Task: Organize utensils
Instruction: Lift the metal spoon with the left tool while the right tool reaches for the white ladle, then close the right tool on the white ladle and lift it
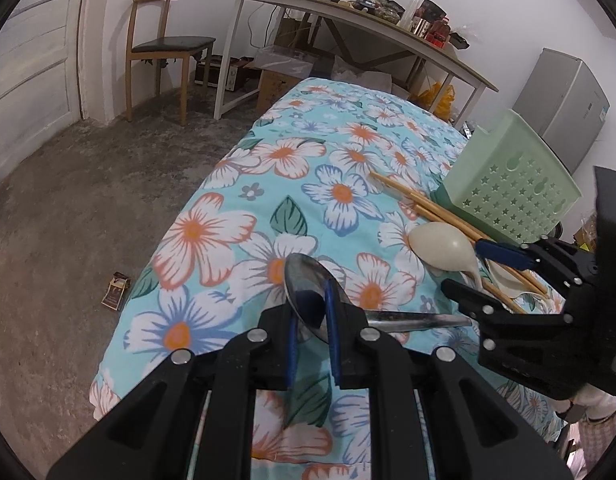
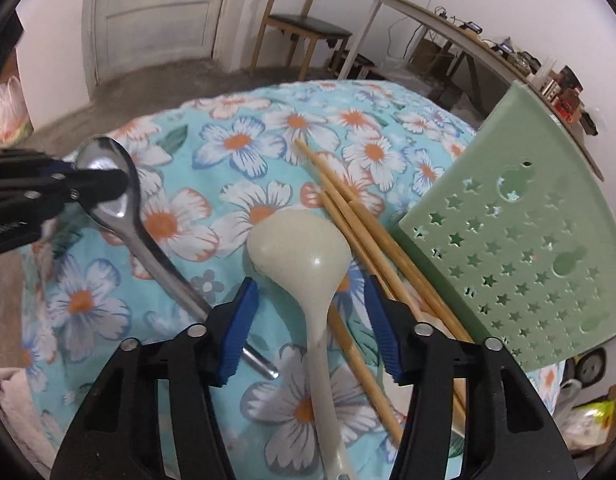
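The left tongs (image 1: 311,320) are pinching the bowl of the shiny stainless-steel spoon (image 1: 308,280), its handle running off toward 3 o'clock above the turquoise flowered bedspread (image 1: 228,184). In the right wrist view that spoon (image 2: 120,200) sits at about 9 o'clock, clamped at the bowl.

The right tongs (image 2: 311,320) are spread, their blue pads standing either side of the cream plastic ladle-shaped spoon (image 2: 300,248) without touching it. This spoon lies on the bedspread with its bowl toward 12 o'clock and its handle running down between the pads.

Several long bamboo chopsticks (image 2: 347,208) lie just beside and partly under the cream spoon, slanting from 11 toward 5 o'clock. At 3 o'clock stands the pale green plastic utensil holder with star-shaped holes (image 2: 507,220), tilted, its lower edge against the chopsticks.
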Demonstrator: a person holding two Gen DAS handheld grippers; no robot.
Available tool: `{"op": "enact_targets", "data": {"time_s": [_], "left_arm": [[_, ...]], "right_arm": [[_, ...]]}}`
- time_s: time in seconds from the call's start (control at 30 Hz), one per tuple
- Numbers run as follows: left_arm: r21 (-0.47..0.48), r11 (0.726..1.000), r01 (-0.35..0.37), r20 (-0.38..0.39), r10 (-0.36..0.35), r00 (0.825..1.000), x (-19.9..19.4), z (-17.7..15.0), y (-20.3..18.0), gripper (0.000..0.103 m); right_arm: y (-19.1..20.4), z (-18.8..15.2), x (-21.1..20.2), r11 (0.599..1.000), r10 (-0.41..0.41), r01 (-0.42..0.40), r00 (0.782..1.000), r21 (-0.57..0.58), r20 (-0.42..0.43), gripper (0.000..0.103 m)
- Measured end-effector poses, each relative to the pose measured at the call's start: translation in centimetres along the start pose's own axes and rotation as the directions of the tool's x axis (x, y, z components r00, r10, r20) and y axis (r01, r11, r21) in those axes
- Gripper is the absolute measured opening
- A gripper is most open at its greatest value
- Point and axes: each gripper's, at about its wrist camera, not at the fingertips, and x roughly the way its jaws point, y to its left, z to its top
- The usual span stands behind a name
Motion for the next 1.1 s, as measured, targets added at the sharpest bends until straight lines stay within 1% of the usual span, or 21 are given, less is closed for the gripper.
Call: {"op": "enact_targets", "data": {"time_s": [0.03, 0.1, 0.13, 0.2, 0.3, 0.37, 0.4, 0.47, 0.5, 0.6, 0.7, 0.73, 0.8, 0.83, 0.87, 0.9, 0.97, 1.0, 1.03, 1.07, 1.1], "left_arm": [[0.0, 1.0, 0.002, 0.0, -0.002, 1.0, 0.0, 0.0, 0.0, 0.012], [-0.002, 1.0, 0.003, 0.0, -0.003, 1.0, 0.0, 0.0, 0.0, 0.012], [-0.001, 1.0, 0.001, 0.001, -0.001, 1.0, 0.0, -0.1, 0.0, 0.012], [-0.004, 1.0, 0.002, 0.002, -0.002, 1.0, 0.0, 0.0, 0.0, 0.012], [-0.003, 1.0, 0.002, 0.004, -0.002, 1.0, 0.0, 0.0, -0.1, 0.012], [-0.003, 1.0, 0.003, 0.004, -0.003, 1.0, 0.1, 0.0, -0.1, 0.012], [-0.004, 1.0, 0.004, 0.005, -0.004, 1.0, 0.1, 0.0, -0.1, 0.012], [-0.005, 1.0, 0.005, 0.005, -0.005, 1.0, 0.1, 0.0, -0.1, 0.012], [-0.006, 1.0, 0.005, 0.005, -0.005, 1.0, 0.1, 0.0, -0.1, 0.012], [-0.01, 1.0, 0.008, 0.008, -0.008, 1.0, 0.2, 0.0, -0.2, 0.012], [-0.014, 1.0, 0.011, 0.008, -0.011, 1.0, 0.2, 0.1, 0.0, 0.012], [-0.013, 1.0, 0.012, 0.009, -0.012, 1.0, 0.2, 0.1, 0.0, 0.012], [-0.014, 1.0, 0.012, 0.008, -0.012, 1.0, 0.3, 0.1, -0.1, 0.012], [-0.013, 1.0, 0.012, 0.008, -0.012, 1.0, 0.2, 0.1, 0.0, 0.012], [-0.013, 1.0, 0.012, 0.008, -0.011, 1.0, 0.2, 0.1, 0.0, 0.012], [-0.014, 1.0, 0.012, 0.007, -0.012, 1.0, 0.2, 0.1, 0.0, 0.012], [-0.012, 1.0, 0.013, 0.007, -0.013, 1.0, 0.2, 0.1, 0.0, 0.012], [-0.011, 1.0, 0.013, 0.006, -0.013, 1.0, 0.3, 0.1, -0.1, 0.012], [-0.013, 1.0, 0.013, 0.007, -0.013, 1.0, 0.3, 0.1, 0.0, 0.012], [-0.014, 1.0, 0.012, 0.007, -0.012, 1.0, 0.2, 0.1, 0.1, 0.012], [-0.013, 1.0, 0.013, 0.005, -0.013, 1.0, 0.3, 0.1, 0.0, 0.012]], "right_arm": [[-0.1, 0.1, 0.5, 1.0, 0.004, -0.004, 1.0, 0.003, -0.013, 0.043], [-0.2, -0.2, 0.6, 1.0, 0.016, -0.016, 1.0, 0.019, -0.014, 0.033], [-0.3, -0.2, 0.6, 0.999, 0.021, -0.021, 1.0, 0.03, -0.014, 0.025], [-0.8, 0.1, 0.7, 0.998, 0.032, -0.031, 0.999, 0.056, -0.01, 0.017], [-1.5, 0.4, 0.3, 0.99, 0.063, -0.063, 0.998, 0.128, 0.001, 0.011], [-2.5, 0.5, -0.1, 0.976, 0.109, -0.11, 0.994, 0.189, 0.015, 0.007], [-3.0, 0.4, -0.2, 0.965, 0.137, -0.137, 0.99, 0.222, 0.018, 0.003], [-4.0, 0.2, -0.4, 0.938, 0.195, -0.193, 0.98, 0.287, 0.022, 0.003], [-4.7, 0.0, -0.6, 0.915, 0.238, -0.234, 0.971, 0.329, 0.026, 0.003], [-6.3, -1.0, -1.0, 0.854, 0.323, -0.304, 0.946, 0.423, 0.026, 0.003], [-7.9, -2.7, -1.9, 0.762, 0.422, -0.38, 0.906, 0.525, 0.043, 0.003], [-8.5, -3.6, -2.1, 0.712, 0.465, -0.41, 0.884, 0.569, 0.055, 0.003], [-9.1, -5.5, -2.8, 0.636, 0.512, -0.433, 0.856, 0.638, 0.07, 0.003], [-9.2, -6.8, -3.1, 0.604, 0.527, -0.429, 0.847, 0.672, 0.067, 0.003], [-9.4, -7.6, -3.1, 0.587, 0.532, -0.416, 0.845, 0.694, 0.057, 0.003], [-9.4, -8.6, -3.0, 0.58, 0.532, -0.391, 0.846, 0.714, 0.031, 0.007], [-8.8, -10.1, -2.9, 0.585, 0.525, -0.344, 0.851, 0.734, -0.019, 0.01], [-8.4, -10.8, -2.7, 0.594, 0.522, -0.325, 0.852, 0.736, -0.044, 0.018], [-8.3, -11.1, -2.8, 0.609, 0.514, -0.311, 0.856, 0.73, -0.064, 0.027], [-8.0, -11.3, -3.1, 0.642, 0.487, -0.291, 0.869, 0.71, -0.085, 0.031], [-7.7, -11.2, -3.5, 0.671, 0.463, -0.279, 0.881, 0.687, -0.095, 0.038]]}}
